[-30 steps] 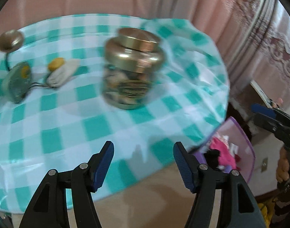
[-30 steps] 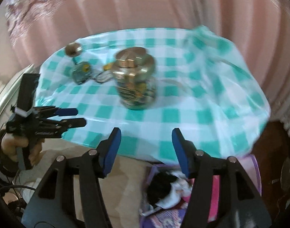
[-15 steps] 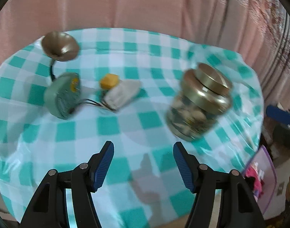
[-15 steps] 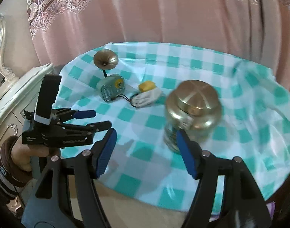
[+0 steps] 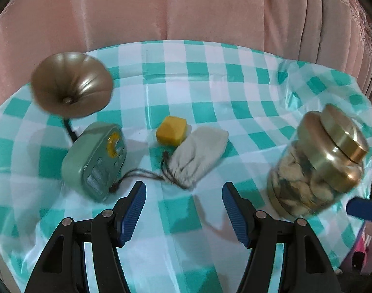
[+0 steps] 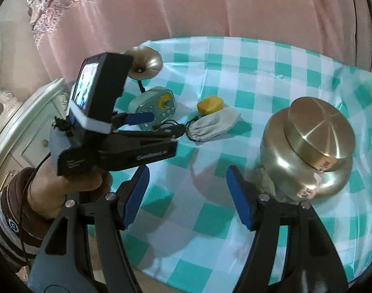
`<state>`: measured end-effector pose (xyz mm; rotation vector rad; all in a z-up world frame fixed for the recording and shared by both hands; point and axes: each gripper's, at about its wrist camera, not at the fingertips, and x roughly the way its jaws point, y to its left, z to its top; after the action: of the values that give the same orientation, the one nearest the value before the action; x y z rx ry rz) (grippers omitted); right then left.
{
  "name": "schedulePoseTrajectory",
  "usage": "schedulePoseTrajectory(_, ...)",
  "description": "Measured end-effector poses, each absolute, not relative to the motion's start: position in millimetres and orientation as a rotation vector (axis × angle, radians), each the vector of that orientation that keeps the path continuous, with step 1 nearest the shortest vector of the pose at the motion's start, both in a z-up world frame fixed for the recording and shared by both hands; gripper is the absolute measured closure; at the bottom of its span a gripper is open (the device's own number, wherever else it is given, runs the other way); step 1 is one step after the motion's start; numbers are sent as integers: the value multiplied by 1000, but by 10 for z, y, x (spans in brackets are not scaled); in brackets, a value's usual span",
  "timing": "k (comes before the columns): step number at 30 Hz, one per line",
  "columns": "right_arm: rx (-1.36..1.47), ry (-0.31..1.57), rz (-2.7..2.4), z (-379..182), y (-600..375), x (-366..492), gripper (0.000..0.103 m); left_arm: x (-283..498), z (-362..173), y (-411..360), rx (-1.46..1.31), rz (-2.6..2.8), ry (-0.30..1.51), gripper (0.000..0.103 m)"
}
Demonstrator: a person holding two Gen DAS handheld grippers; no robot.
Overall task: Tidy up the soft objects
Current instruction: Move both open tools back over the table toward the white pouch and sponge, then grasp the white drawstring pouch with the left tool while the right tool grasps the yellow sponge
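A grey drawstring pouch (image 5: 198, 156) lies on the checked tablecloth (image 5: 234, 102) with a yellow sponge block (image 5: 171, 130) touching its far side. My left gripper (image 5: 183, 195) is open and empty, hovering just short of the pouch's gathered mouth. In the right wrist view, the left gripper (image 6: 161, 123) points at the pouch (image 6: 212, 127) from the left, beside the sponge (image 6: 209, 104). My right gripper (image 6: 187, 180) is open with nothing between its fingers, over bare cloth nearer the table's front.
A gold-lidded glass jar (image 6: 308, 146) stands right of the right gripper. A green radio (image 5: 95, 161) with a brass horn (image 5: 71, 84) sits left of the pouch. Pink curtains hang behind. A white dresser (image 6: 27, 131) stands at the left.
Both grippers have swung in from the table's front edge to over the cloth. The jar has slid to the right of both views, and the pouch and sponge now lie ahead. The right jaws widened slightly.
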<state>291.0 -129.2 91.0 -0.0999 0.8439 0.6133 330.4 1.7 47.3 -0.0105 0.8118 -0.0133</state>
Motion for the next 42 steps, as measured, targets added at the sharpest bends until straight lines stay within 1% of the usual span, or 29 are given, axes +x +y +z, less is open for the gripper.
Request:
schedulePoseTrajectory(4, -102, 859, 609, 802, -1251, 3021, 34, 3540, 411, -24, 1, -30, 800, 37)
schedulePoseTrajectory(8, -85, 819, 596, 816, -1283, 3064, 34, 3788, 227, 4, -18, -40, 846, 37)
schedulePoseTrajectory(13, -89, 695, 556, 969, -1304, 3086, 34, 3993, -39, 74, -77, -36, 892, 37)
schedulePoseTrajectory(17, -99, 586, 555, 1114, -1253, 3055, 34, 4110, -184, 58, -64, -32, 913, 37)
schedulePoseTrajectory(20, -115, 521, 538, 1205, -1187, 3052, 30, 4182, -254, 53, -61, -27, 923, 37)
schedulePoseTrajectory(21, -115, 511, 530, 1219, -1168, 3072, 26, 4211, -277, 64, -69, -28, 928, 37)
schedulePoseTrajectory(25, -91, 491, 507, 1238, -1129, 3181, 24, 4275, -363, 82, -73, -37, 944, 38)
schedulePoseTrajectory(26, -88, 492, 503, 1230, -1121, 3204, 24, 4286, -386, 80, -72, -41, 950, 39)
schedulePoseTrajectory(27, -83, 496, 500, 1221, -1109, 3224, 24, 4299, -422, 74, -70, -48, 960, 46)
schedulePoseTrajectory(29, -71, 500, 491, 1213, -1087, 3271, 24, 4291, -448, 37, -37, -48, 952, 49)
schedulePoseTrajectory(31, -60, 503, 473, 1211, -1062, 3329, 24, 4283, -456, 6, -12, -54, 942, 58)
schedulePoseTrajectory(33, -50, 506, 451, 1219, -1033, 3384, 24, 4271, -451, 5, -16, -70, 938, 73)
schedulePoseTrajectory(36, -18, 514, 416, 1256, -1010, 3503, 23, 4196, -429, 56, -51, -87, 961, 77)
schedulePoseTrajectory(42, 3, 575, 422, 1244, -926, 3815, 21, 3643, -364, 312, -154, -103, 1006, 78)
